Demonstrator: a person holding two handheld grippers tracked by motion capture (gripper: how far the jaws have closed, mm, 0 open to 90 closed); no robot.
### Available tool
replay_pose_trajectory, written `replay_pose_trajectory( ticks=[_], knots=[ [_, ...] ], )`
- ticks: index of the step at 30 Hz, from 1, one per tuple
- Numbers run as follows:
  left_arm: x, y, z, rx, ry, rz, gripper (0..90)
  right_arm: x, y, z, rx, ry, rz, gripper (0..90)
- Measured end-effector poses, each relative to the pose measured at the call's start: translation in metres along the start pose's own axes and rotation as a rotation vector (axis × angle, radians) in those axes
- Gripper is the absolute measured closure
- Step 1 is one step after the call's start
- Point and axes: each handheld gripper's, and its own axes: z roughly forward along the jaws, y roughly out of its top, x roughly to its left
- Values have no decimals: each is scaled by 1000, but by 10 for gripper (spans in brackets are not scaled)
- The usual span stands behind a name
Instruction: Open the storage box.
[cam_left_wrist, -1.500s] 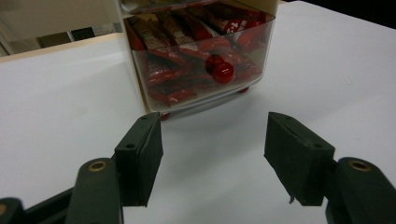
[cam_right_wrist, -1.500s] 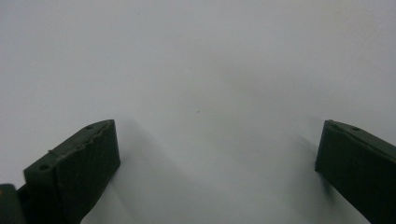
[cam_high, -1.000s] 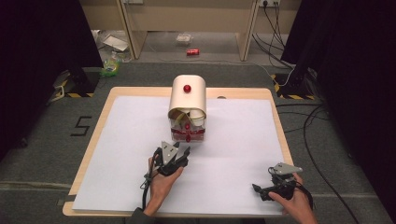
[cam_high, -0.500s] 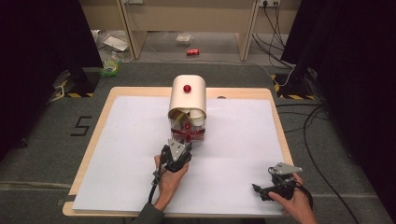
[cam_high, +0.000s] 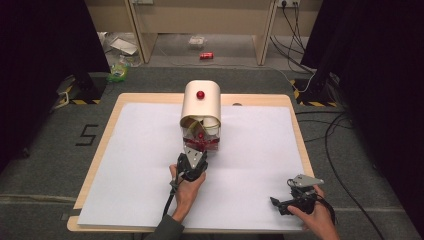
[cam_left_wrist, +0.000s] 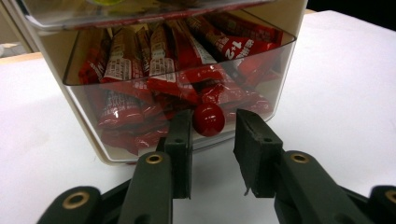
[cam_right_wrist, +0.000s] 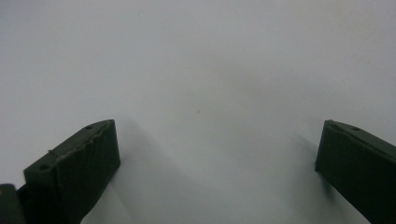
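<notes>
We have the left gripper (cam_left_wrist: 212, 140) parted around the red knob (cam_left_wrist: 208, 119) on the box (cam_high: 200, 107) of red packets (cam_left_wrist: 159, 60) mid-table; next, likely squeeze and pull. Right gripper (cam_high: 290, 202) rests wide apart.

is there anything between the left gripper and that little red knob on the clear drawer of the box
Nothing visible. The left gripper is open, its fingers on either side of the round red knob on the clear plastic drawer of red sachets. The gap ahead is bare.
</notes>
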Motion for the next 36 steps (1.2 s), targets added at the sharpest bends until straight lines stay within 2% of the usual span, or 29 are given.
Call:
replay_pose_trajectory(
  ticks=[4, 9, 12, 15, 17, 22, 27, 36],
  knots=[
    [-3, 0, 0, -1, 24, 5, 669, 0, 0, 0, 1, 0, 1, 2],
    [-5, 1, 1, -4, 40, -78, 677, 0, 0, 0, 1, 0, 1, 2],
    [-10, -1, 2, -11, 70, -78, 678, 0, 0, 0, 0, 0, 1, 2],
    [-12, 0, 2, -14, 86, -105, 680, 0, 0, 0, 0, 0, 0, 2],
    [-14, -1, 3, -17, 101, -101, 682, 0, 0, 0, 0, 0, 0, 2],
    [-17, -1, 3, -29, 128, -128, 697, 0, 0, 0, 0, 0, 0, 2],
    [-19, -1, 3, -28, 152, -121, 727, 0, 0, 0, 0, 0, 0, 2],
    [-17, -1, 2, -30, 135, -119, 731, 0, 0, 0, 0, 0, 0, 2]
  ],
)
